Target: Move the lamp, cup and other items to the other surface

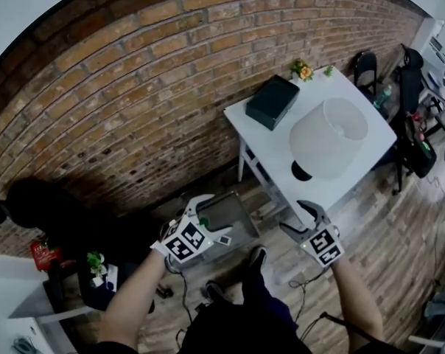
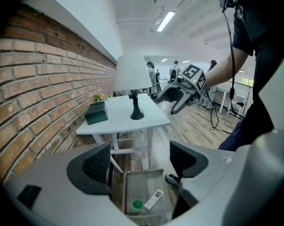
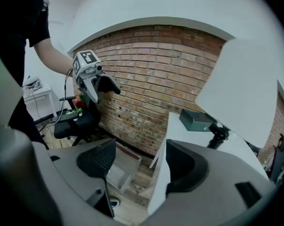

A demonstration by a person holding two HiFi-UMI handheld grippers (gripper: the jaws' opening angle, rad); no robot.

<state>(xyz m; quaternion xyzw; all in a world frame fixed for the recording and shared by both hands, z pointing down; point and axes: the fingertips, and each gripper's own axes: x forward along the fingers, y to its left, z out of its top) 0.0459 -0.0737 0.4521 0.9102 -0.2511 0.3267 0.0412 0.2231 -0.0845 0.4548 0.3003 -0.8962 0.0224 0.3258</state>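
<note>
White-shaded lamp (image 1: 328,137) stands upright on the white table (image 1: 276,144), near a dark box (image 1: 272,101).

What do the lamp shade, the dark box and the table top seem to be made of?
The lamp shade: probably fabric or paper, matte off-white, no glare. The dark box: maybe card or leatherette, matte dark green, crisp edges; can't tell which. The table top: likely painted or laminated board, smooth flat white, thin edge.

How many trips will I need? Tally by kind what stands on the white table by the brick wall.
Lamp: 1
Dark green box: 1
Flower bunch: 1
Total: 3
</note>
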